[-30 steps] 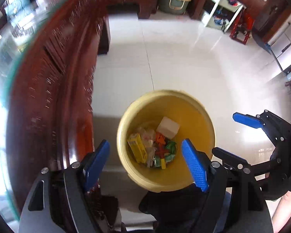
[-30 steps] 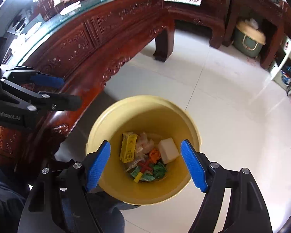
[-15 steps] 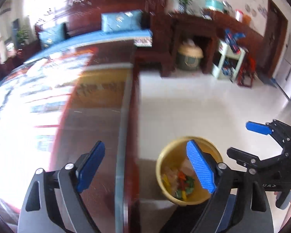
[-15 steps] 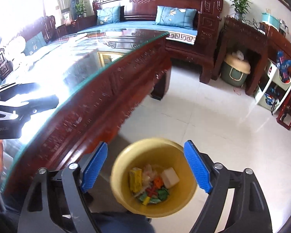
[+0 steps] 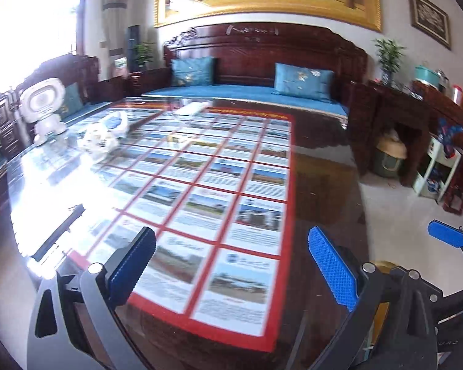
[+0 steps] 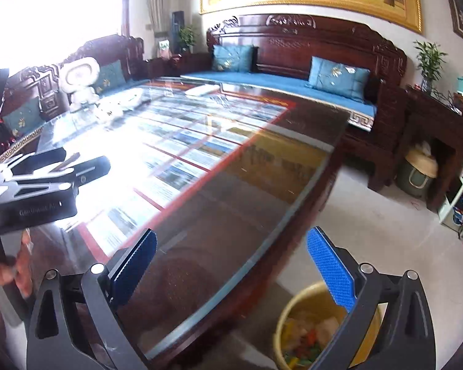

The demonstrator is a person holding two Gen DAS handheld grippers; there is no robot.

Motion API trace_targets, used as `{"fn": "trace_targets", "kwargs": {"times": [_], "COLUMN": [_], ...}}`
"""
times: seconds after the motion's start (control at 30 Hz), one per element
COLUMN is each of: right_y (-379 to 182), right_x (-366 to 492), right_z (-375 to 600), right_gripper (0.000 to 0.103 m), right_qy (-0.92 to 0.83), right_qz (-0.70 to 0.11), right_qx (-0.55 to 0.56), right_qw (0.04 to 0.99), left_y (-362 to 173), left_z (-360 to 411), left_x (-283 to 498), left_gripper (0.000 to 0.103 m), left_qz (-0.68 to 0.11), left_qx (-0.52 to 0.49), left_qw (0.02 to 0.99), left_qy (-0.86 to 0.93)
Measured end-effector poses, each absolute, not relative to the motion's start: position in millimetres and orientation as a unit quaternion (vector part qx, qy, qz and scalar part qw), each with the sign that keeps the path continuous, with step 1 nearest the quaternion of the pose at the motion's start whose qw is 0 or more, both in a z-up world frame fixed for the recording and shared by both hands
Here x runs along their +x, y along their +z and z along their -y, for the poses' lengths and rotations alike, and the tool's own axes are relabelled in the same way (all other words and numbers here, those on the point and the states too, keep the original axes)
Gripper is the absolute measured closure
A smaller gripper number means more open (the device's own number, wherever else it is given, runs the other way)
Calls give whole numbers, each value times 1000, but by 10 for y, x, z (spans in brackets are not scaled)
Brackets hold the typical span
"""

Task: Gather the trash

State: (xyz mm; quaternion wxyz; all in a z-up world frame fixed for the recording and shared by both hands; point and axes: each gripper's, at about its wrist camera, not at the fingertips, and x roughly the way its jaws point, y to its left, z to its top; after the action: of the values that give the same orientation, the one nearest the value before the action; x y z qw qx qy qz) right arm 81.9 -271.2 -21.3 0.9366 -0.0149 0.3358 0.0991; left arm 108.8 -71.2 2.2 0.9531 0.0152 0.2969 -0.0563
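Two tools, left tool point(image 5: 231, 265) and right tool point(image 6: 231, 265), gape above one table point(image 5: 321, 191).

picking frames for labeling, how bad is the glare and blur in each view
Left wrist: window glare whitens the near left of the glass table; the crumpled white bag looks soft. Right wrist: glare washes out the table's middle, the left gripper is motion-blurred, and the yellow bin stays readable. Both bend at the edges.

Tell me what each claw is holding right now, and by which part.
Nothing is held. The left claw and the right claw are both open and empty over the glass-topped table. The trash lies in the yellow bin on the floor.
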Motion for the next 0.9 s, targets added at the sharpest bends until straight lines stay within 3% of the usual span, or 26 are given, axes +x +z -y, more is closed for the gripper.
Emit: {"fn": "trace_targets", "kwargs": {"times": [0.43,0.9], "right_y": [-71,-30], "right_x": [1005,1087], "right_z": [1685,1583], "right_gripper": [8,8], "right_qy": [107,132], "right_qz": [-281,-287], "right_qx": [-13,39], "right_qw": [954,948], "left_y": [112,222], "left_z": [-141,-388], "left_x": [1039,988], "left_gripper": [4,4], "left_qz": [-264,-238], "left_qx": [-2,-8], "left_qw": [964,969], "left_qy": [16,58]}}
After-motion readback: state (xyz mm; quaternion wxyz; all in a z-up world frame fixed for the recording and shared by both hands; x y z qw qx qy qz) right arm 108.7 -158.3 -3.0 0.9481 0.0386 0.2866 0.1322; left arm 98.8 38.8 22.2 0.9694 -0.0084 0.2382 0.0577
